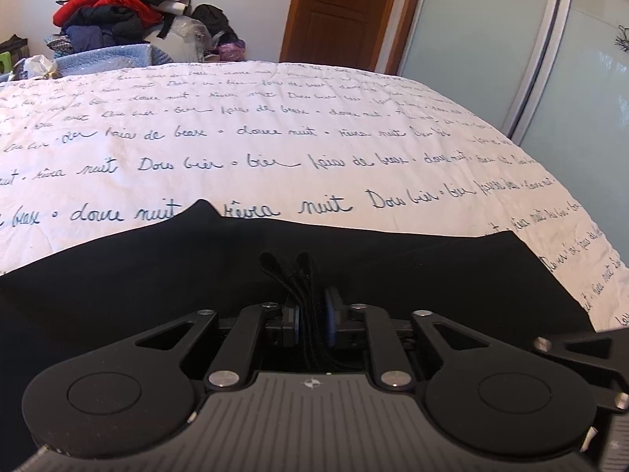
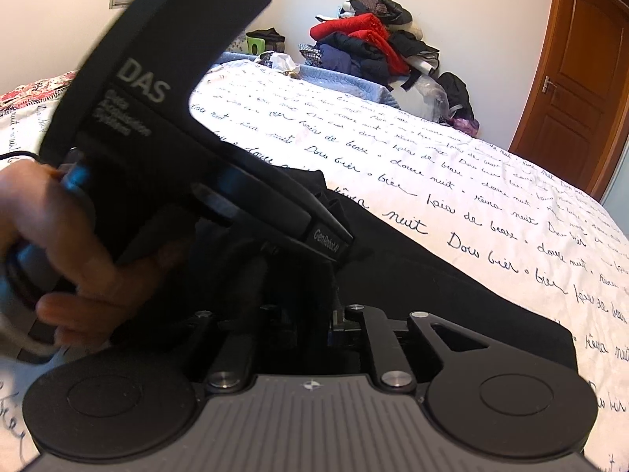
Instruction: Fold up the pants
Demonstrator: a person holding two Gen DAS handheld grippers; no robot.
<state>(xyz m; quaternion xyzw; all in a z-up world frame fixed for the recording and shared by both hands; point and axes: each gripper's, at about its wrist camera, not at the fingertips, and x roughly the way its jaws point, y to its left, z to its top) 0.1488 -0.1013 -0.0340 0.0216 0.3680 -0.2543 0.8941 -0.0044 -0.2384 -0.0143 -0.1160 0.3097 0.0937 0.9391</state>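
Black pants (image 1: 157, 275) lie spread on the white bedspread with script lettering (image 1: 275, 118). My left gripper (image 1: 312, 314) is shut on a bunched fold of the pants, with fabric loops sticking up between the blue pads. In the right wrist view the pants (image 2: 432, 295) stretch to the right across the bedspread (image 2: 471, 196). My right gripper (image 2: 310, 314) sits close over the dark cloth; its fingers look closed on pants fabric, but all is black there. The left gripper's body (image 2: 157, 118), held by a hand (image 2: 59, 236), fills the left of that view.
A pile of red, black and blue clothes (image 1: 114, 11) stands beyond the bed's far edge. A wooden door (image 1: 342, 8) and frosted sliding panels (image 1: 511, 59) are at the back right. The bed's right edge (image 1: 589, 236) drops away near the pants.
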